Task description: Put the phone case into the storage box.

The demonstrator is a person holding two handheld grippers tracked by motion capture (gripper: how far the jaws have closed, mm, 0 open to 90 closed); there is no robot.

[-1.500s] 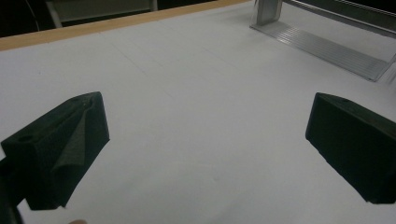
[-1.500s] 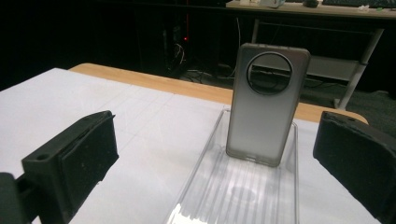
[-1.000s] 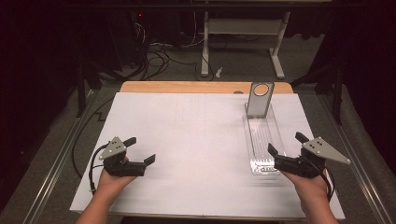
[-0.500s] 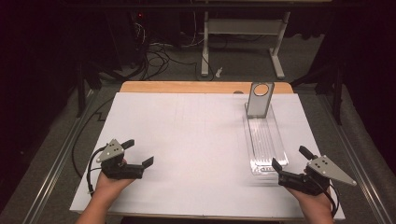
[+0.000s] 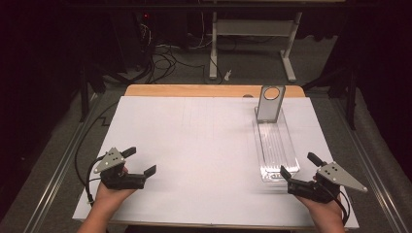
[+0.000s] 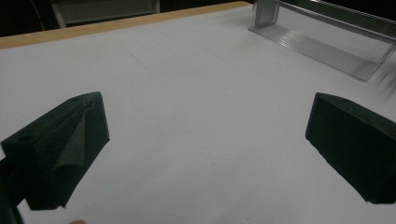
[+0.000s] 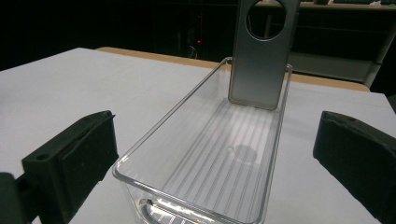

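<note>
1. High view: one white rectangular table sheet (image 5: 204,155) over one wooden tabletop (image 5: 194,91); my two hand-held grippers sit at its near edge, well apart.
2. High view: my left gripper (image 5: 144,162), one item, jaws spread wide, nothing between them, near the sheet's left front corner.
3. High view: my right gripper (image 5: 296,164), one item, jaws spread wide, its tips just short of the near end of the bin.
4. One clear, long, ribbed plastic bin (image 5: 275,145), lying lengthwise on the right half of the sheet. One grey metal plate with a round hole (image 5: 269,103) stands upright at the bin's far end.
5. Right gripper view: my right gripper (image 7: 215,161) has the bin's near rim (image 7: 196,205) lying between its open jaws, untouched; a round mark shows on the bin floor, which the high view does not resolve.
6. Left gripper view: my left gripper (image 6: 208,135) faces bare sheet; the bin (image 6: 327,46) lies far off at upper right.
</note>
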